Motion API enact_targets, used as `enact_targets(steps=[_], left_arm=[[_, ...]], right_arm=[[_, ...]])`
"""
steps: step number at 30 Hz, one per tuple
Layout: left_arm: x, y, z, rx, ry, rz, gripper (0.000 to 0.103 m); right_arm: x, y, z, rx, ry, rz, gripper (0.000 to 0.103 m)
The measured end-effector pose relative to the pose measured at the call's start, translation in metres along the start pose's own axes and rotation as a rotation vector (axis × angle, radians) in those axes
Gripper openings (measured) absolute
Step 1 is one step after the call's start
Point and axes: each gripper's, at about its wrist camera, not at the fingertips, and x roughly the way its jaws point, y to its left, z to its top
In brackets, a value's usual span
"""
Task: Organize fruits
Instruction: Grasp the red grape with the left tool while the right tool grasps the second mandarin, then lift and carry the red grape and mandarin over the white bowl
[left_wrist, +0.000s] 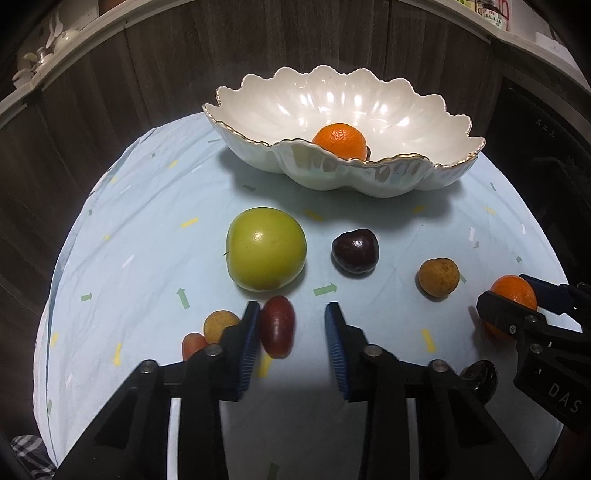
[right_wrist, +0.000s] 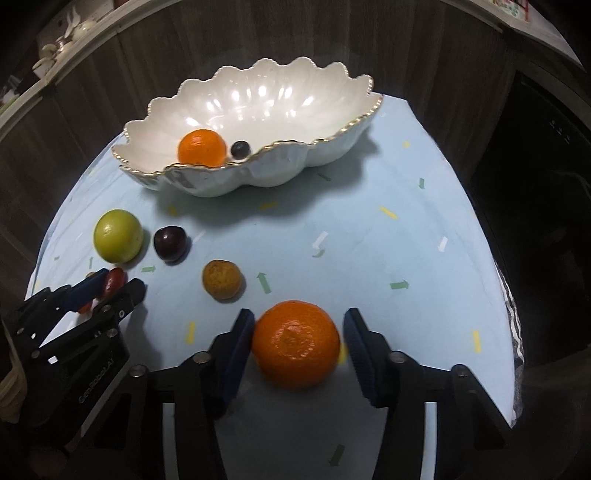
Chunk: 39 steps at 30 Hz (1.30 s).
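**Both grippers straddle fruit**

The left gripper (left_wrist: 291, 321) jaws stand spread, one pad touching a red grape (left_wrist: 277, 325). The right gripper (right_wrist: 299, 334) jaws flank a mandarin (right_wrist: 295, 343) on the worktop (right_wrist: 369, 258), left pad touching, right apart. Beyond sits the shell bowl (left_wrist: 369, 177), holding an orange (left_wrist: 340, 139).

A white shell-shaped bowl (left_wrist: 343, 110) with a gold rim sits at the back of the desk, and inside it rest an orange (left_wrist: 340, 139) and a small dark grape (right_wrist: 240, 149), side by side. In front lies a big green apple (left_wrist: 266, 254), with a dark plum (left_wrist: 355, 251) just to its right and a brown round fruit (left_wrist: 439, 277) further right. A red oval grape (left_wrist: 277, 325) lies below the apple. Near the right edge sits a second orange (right_wrist: 296, 343), upright on the desk.
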Motion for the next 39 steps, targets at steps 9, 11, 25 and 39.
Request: enact_targets(steps=[9, 11, 25, 39], left_arm=[[-0.001, -0.002, 0.0, 0.009, 0.002, -0.005, 0.019], [-0.003, -0.003, 0.0, 0.013, 0.002, -0.004, 0.019], [-0.033, -0.004, 0.013, 0.005, -0.035, 0.013, 0.019], [-0.061, -0.005, 0.048, -0.004, -0.099, 0.025, 0.019]], right_arm=[[-0.002, -0.001, 0.001, 0.004, -0.003, 0.006, 0.045], [-0.003, -0.001, 0.002, 0.006, -0.007, 0.007, 0.045], [-0.031, -0.005, 0.01, 0.029, -0.071, 0.017, 0.045], [-0.058, -0.009, 0.032, 0.049, -0.132, 0.026, 0.045]])
